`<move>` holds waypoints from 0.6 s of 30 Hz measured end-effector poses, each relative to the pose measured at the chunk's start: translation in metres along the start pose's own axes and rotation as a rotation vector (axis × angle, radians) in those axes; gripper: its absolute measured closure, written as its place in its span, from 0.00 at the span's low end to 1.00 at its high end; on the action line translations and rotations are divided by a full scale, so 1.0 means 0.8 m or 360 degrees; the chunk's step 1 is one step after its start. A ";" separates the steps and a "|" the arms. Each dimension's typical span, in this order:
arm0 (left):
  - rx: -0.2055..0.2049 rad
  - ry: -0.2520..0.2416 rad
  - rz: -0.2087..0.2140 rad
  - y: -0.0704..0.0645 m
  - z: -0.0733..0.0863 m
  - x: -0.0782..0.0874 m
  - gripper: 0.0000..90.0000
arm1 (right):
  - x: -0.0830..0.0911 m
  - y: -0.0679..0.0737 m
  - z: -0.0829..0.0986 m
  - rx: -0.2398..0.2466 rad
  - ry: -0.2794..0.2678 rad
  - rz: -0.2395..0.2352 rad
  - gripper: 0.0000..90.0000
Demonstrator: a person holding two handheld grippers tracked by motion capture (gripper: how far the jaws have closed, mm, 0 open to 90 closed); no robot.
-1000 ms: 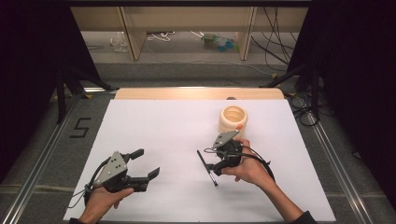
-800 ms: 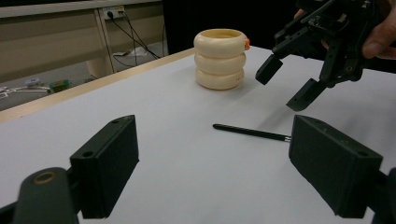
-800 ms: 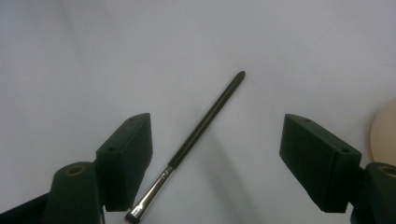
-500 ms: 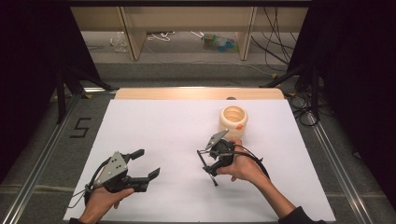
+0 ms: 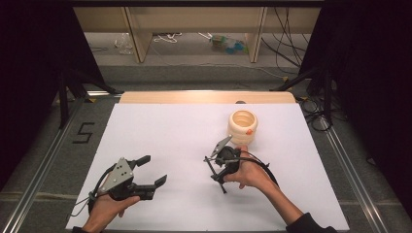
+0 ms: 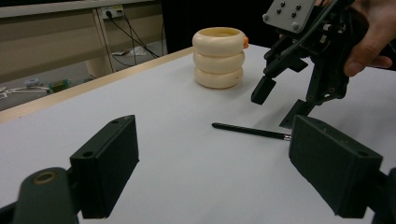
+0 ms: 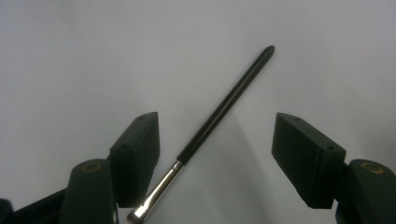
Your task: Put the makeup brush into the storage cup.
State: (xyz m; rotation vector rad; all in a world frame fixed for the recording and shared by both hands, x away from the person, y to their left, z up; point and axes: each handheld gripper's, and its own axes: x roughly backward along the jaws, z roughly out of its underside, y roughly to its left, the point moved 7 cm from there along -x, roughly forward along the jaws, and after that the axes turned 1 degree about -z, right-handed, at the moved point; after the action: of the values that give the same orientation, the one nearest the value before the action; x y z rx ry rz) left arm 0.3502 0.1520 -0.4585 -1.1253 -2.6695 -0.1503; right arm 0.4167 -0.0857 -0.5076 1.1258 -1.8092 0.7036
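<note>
A thin black brush handle [image 7: 224,107] with a silver ferrule lies flat on the white table [image 5: 165,131]. My right gripper [image 7: 217,135] hovers over it, open, with one jaw on each side of the shaft and neither touching it. In the high view the brush [image 5: 217,178] lies just under the right gripper [image 5: 214,169], in front of a cream ringed holder [image 5: 242,127] that has a small orange piece at its rim. My left gripper [image 5: 152,170] rests open at the front left with nothing in it. It faces the brush [image 6: 250,131], the holder [image 6: 219,58] and the right gripper [image 6: 279,105].
The table's far edge is a wooden strip [image 5: 204,97]. Metal rails [image 5: 43,160] run along both sides, and a "5" mark [image 5: 83,132] is on the floor at the left. Wide bare white surface lies between the grippers and behind them.
The right gripper has moved forward and down from beside the holder and now straddles the brush. The left gripper has stayed put.
</note>
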 end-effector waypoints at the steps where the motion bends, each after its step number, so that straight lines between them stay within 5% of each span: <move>1: 0.0013 0.0000 0.0001 -0.001 0.000 0.000 0.18 | 0.000 0.001 0.000 0.0003 0.0008 -0.0014 0.38; 18: -0.0003 0.0000 0.0001 0.000 0.000 0.000 0.18 | -0.012 0.001 -0.002 0.0005 0.0097 -0.0027 0.42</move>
State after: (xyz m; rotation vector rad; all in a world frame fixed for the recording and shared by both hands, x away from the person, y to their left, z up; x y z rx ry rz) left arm 0.3501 0.1521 -0.4584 -1.1270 -2.6695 -0.1526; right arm 0.4183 -0.0804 -0.5154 1.1090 -1.7459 0.7236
